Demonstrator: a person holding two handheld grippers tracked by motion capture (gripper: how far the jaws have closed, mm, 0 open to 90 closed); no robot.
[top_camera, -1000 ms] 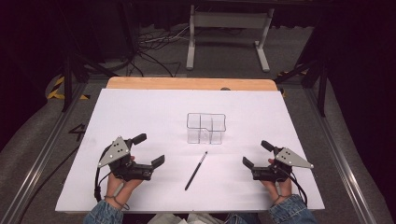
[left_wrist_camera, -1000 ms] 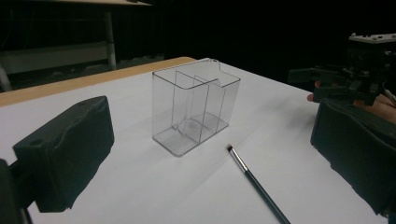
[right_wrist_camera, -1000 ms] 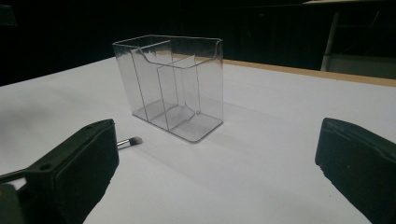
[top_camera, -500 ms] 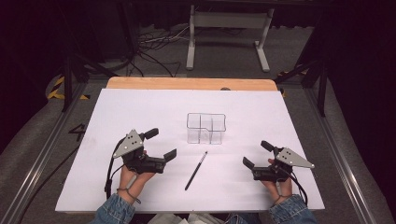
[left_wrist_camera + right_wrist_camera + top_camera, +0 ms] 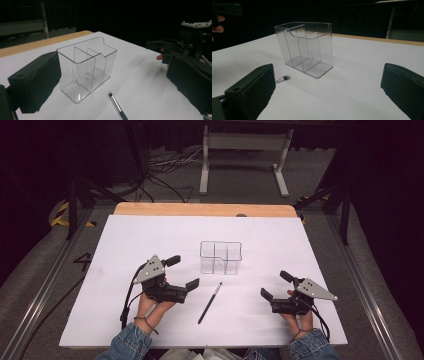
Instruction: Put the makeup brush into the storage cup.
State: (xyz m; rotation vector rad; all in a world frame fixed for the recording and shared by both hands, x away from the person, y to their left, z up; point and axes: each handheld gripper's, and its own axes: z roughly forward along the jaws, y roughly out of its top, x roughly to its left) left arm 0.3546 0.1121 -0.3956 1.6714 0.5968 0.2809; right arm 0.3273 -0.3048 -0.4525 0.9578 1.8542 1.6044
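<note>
A clear plastic organizer (image 5: 221, 257) with divided compartments stands upright at the middle of the white table (image 5: 125, 245). A thin dark makeup brush (image 5: 210, 302) lies flat just in front of it, bristle tip toward the organizer. My left gripper (image 5: 183, 271) is open to the left of the brush, its jaws wide apart with nothing between them. In the left gripper view the organizer (image 5: 86, 67) and brush tip (image 5: 117, 106) lie ahead between the jaws. My right gripper (image 5: 276, 285) is open to the right of the brush, holding nothing. The right gripper view faces the organizer (image 5: 308, 47) and brush tip (image 5: 284, 78).
A wooden strip (image 5: 205, 210) runs along the table's far edge. Beyond it on the floor stand a metal frame (image 5: 242, 150) and loose cables (image 5: 160, 167). Metal rails (image 5: 45, 285) flank the table on both sides.
My left gripper has moved right and a little forward, closer to the brush and organizer. The right gripper, brush and organizer have stayed put.
</note>
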